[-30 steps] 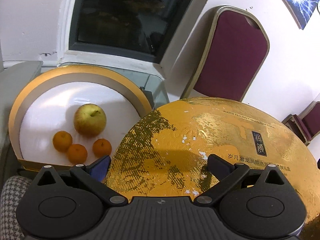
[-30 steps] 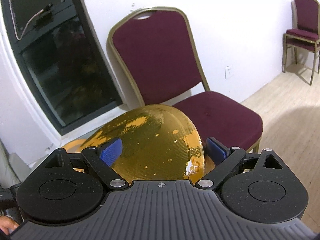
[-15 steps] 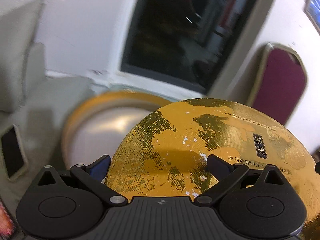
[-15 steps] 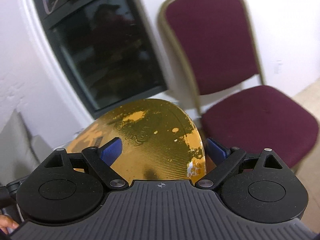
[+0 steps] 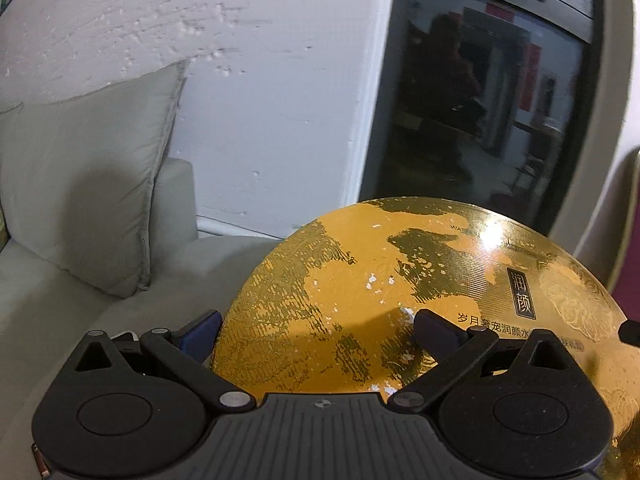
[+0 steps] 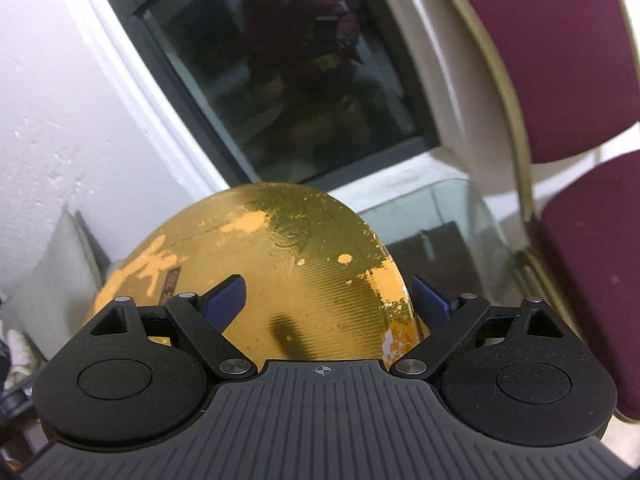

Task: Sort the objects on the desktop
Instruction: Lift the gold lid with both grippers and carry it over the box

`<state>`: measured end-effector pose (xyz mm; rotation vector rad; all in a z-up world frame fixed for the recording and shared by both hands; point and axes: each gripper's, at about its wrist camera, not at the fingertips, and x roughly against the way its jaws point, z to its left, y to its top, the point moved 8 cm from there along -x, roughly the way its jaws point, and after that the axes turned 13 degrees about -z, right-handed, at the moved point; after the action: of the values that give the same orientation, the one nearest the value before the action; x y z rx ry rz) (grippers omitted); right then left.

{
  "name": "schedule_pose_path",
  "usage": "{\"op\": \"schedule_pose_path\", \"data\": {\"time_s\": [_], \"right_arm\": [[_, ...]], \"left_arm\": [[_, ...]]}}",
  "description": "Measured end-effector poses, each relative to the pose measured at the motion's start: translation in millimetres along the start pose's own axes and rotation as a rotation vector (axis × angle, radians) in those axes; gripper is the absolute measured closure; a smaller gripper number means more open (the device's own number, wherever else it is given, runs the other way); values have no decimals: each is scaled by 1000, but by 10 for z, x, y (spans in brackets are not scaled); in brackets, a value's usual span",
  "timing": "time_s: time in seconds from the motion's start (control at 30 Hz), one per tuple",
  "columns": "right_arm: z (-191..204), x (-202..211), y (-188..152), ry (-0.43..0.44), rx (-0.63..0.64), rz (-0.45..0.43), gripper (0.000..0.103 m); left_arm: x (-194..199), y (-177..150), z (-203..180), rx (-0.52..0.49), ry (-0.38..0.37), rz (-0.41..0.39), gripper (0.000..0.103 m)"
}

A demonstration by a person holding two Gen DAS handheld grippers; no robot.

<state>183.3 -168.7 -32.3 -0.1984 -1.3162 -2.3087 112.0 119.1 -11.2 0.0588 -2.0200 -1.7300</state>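
A large round gold lid (image 5: 400, 280) with dark patches and a label in Chinese fills the lower middle of the left wrist view. My left gripper (image 5: 318, 334) is shut on its near-left rim, one blue finger at the outer edge and the other over the top face. In the right wrist view the same gold lid (image 6: 280, 264) rises in front of me, held clear of the table. My right gripper (image 6: 328, 300) is shut on its right rim, one finger over the face and one past the edge. What lies under the lid is hidden.
A grey sofa with a cushion (image 5: 80, 184) stands to the left against a white wall. A dark window (image 5: 480, 100) is straight ahead. A glass tabletop (image 6: 432, 220) lies beyond the lid, with a maroon chair (image 6: 560, 60) to its right.
Both grippers carried the lid leftward and tilted up. The round box base with the apple and oranges has left the left wrist view; the sofa and cushion have come in.
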Motion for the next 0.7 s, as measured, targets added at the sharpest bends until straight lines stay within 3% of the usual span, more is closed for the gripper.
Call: {"op": "schedule_pose_path", "data": {"time_s": [0.37, 0.7], "right_arm": [[-92, -518, -47, -30, -8, 41, 10], [-266, -800, -249, -64, -46, 107, 10]], "left_arm": [[-461, -126, -45, 27, 13, 49, 3], [-629, -244, -120, -28, 37, 59, 3]]}}
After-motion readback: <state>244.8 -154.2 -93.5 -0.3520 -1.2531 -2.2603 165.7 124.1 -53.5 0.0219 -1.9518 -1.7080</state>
